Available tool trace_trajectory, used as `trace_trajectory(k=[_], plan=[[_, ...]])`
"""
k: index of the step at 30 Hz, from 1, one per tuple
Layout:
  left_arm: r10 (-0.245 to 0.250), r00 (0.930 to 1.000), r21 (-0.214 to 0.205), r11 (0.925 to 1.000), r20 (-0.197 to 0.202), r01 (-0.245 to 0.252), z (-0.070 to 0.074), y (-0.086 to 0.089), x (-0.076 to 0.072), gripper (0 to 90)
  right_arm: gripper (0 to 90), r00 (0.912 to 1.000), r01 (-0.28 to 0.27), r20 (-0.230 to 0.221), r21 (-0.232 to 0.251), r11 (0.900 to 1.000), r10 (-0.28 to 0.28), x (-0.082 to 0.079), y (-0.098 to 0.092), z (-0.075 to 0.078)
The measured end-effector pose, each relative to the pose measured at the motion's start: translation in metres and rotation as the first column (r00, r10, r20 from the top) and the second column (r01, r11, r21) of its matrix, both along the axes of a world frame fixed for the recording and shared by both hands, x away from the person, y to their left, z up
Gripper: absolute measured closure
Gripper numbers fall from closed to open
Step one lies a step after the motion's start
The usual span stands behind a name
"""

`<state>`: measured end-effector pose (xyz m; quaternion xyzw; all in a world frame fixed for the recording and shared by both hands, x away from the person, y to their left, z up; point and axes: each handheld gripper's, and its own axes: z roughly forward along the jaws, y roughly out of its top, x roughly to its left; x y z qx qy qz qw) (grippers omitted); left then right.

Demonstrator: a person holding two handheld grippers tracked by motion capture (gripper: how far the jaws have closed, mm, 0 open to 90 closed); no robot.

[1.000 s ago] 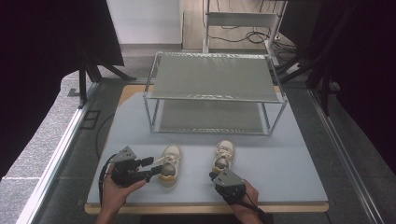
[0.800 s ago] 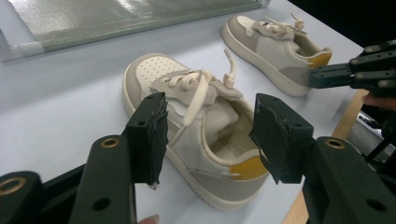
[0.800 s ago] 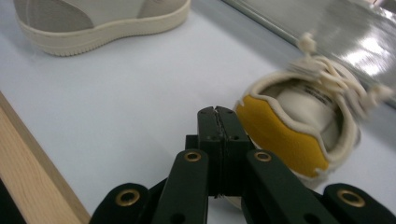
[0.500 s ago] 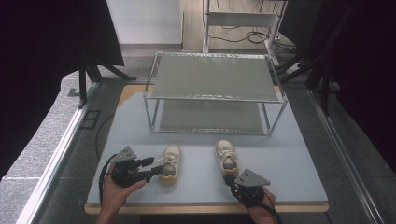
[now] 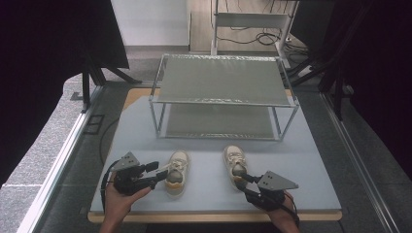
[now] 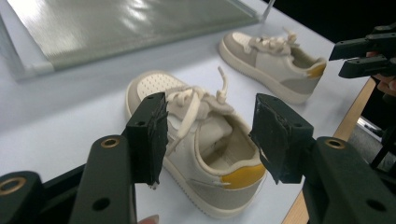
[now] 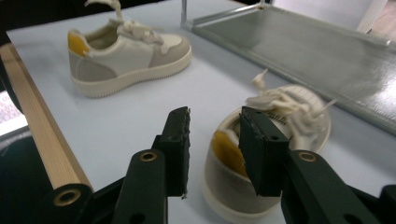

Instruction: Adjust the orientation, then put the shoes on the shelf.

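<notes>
The table, pale blue-grey with a wooden front edge, carries everything here. Beyond both grippers, toward the far side, stands the two-tier metal rack, its mesh shelves bare; in the right gripper view its lower shelf lies just past the nearer shoe.

The left shoe, a small cream and grey sneaker with a yellow heel tab, stands upright on the table straight ahead of the left gripper. In the left gripper view the shoe sits between the two black jaws, heel toward the camera, toe pointing away. The jaws stand wide, one on each side of the shoe's collar, and a gap shows on each side between pad and shoe; nothing is clamped.

The right shoe stands upright just ahead of the right gripper, well apart from its twin. In the right gripper view its heel is right at the jaw tips: one jaw lies over the heel rim, the other off to the side over bare table. These jaws have just been opening and now stand partly apart, with no grip on the shoe. Farther off in that view the left shoe lies side-on
</notes>
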<state>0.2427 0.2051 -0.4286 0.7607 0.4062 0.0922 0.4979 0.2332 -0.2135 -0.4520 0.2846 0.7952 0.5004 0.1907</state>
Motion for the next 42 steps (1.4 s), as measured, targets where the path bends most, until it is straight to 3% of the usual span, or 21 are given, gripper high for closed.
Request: trace_trajectory(k=[3,9,15,19,21,24,26,27,28,29,30,32,34,35,36,37,38,39,40,41,42], plan=[[-0.002,1.0000,-0.002,1.0000,0.007,0.002,0.002,0.001,-0.001,45.7,62.2,1.0000,0.003,0.000,0.038,0.9993,-0.003,0.004,-0.008,0.005],[-0.053,0.9986,-0.001,0.9986,-0.002,0.053,0.001,-0.005,0.000,45.4,60.1,0.9997,-0.022,-0.012,0.021,0.9995,0.023,0.014,-0.016,0.008],[-0.170,0.9853,0.034,0.9849,0.012,0.170,0.013,-0.016,0.001,44.6,58.4,0.9971,-0.076,0.001,-0.050,0.9959,0.076,0.020,-0.019,0.010],[-0.215,0.9766,0.063,0.9746,-0.002,0.215,0.015,-0.024,0.009,44.7,58.5,0.9908,-0.132,-0.036,-0.060,0.9894,0.130,0.030,-0.016,0.016],[-0.242,0.9701,0.098,0.9651,-0.016,0.243,0.015,-0.029,0.012,44.6,58.3,0.9852,-0.166,-0.062,-0.109,0.9801,0.160,0.037,-0.010,0.019],[-0.300,0.9531,0.159,0.9398,-0.037,0.302,0.015,-0.036,0.016,44.6,57.4,0.9733,-0.221,-0.099,-0.161,0.9620,0.207,0.046,-0.004,0.023],[-0.360,0.9304,0.207,0.9072,-0.069,0.366,0.014,-0.042,0.018,44.2,56.9,0.9561,-0.278,-0.149,-0.189,0.9417,0.252,0.054,-0.001,0.026],[-0.360,0.9304,0.207,0.9072,-0.069,0.366,0.014,-0.042,0.018,44.2,56.9,0.9561,-0.278,-0.149,-0.189,0.9417,0.252,0.054,-0.001,0.026],[-0.383,0.9193,0.245,0.8860,-0.092,0.393,0.013,-0.046,0.019,44.1,56.2,0.9473,-0.299,-0.183,-0.211,0.9305,0.263,0.058,0.001,0.026],[-0.394,0.9132,0.257,0.8762,-0.104,0.407,0.011,-0.048,0.020,44.1,56.0,0.9445,-0.304,-0.197,-0.223,0.9261,0.263,0.061,0.002,0.025],[-0.394,0.9132,0.257,0.8762,-0.104,0.407,0.011,-0.048,0.020,44.1,56.0,0.9445,-0.304,-0.197,-0.223,0.9261,0.263,0.061,0.002,0.025],[-0.427,0.8927,0.285,0.8461,-0.143,0.451,0.006,-0.053,0.024,44.3,56.1,0.9313,-0.328,-0.243,-0.238,0.9143,0.271,0.067,0.003,0.020],[-0.436,0.8830,0.307,0.8281,-0.175,0.469,0.003,-0.056,0.027,44.7,56.5,0.9182,-0.356,-0.272,-0.248,0.9012,0.288,0.070,0.004,0.016],[-0.436,0.8830,0.307,0.8281,-0.175,0.469,0.003,-0.056,0.027,44.8,56.5,0.9182,-0.356,-0.272,-0.248,0.9012,0.288,0.070,0.004,0.016],[-0.445,0.8711,0.343,0.8007,-0.207,0.491,0.000,-0.057,0.030,45.3,57.4,0.8999,-0.393,-0.308,-0.267,0.8798,0.309,0.073,0.005,0.011],[-0.445,0.8711,0.343,0.8007,-0.207,0.491,0.000,-0.057,0.030,45.8,57.4,0.8970,-0.401,-0.312,-0.275,0.8739,0.313,0.074,0.006,0.009],[-0.458,0.8583,0.355,0.7816,-0.232,0.513,0.000,-0.058,0.034,46.7,58.5,0.8956,-0.404,-0.312,-0.274,0.8726,0.317,0.075,0.006,0.008],[-0.458,0.8583,0.355,0.7816,-0.232,0.513,0.000,-0.058,0.034,47.6,58.5,0.8956,-0.404,-0.312,-0.274,0.8726,0.317,0.075,0.006,0.008],[-0.466,0.8468,0.382,0.7558,-0.257,0.532,0.000,-0.059,0.038,49.0,59.9,0.8860,-0.421,-0.327,-0.270,0.8659,0.329,0.077,0.008,0.008],[-0.466,0.8468,0.382,0.7558,-0.257,0.532,0.000,-0.059,0.038,50.4,59.9,0.8860,-0.421,-0.327,-0.270,0.8659,0.329,0.077,0.008,0.008],[-0.467,0.8357,0.407,0.7303,-0.289,0.549,-0.002,-0.061,0.041,51.6,61.2,0.8753,-0.444,-0.338,-0.275,0.8531,0.346,0.080,0.010,0.007]])
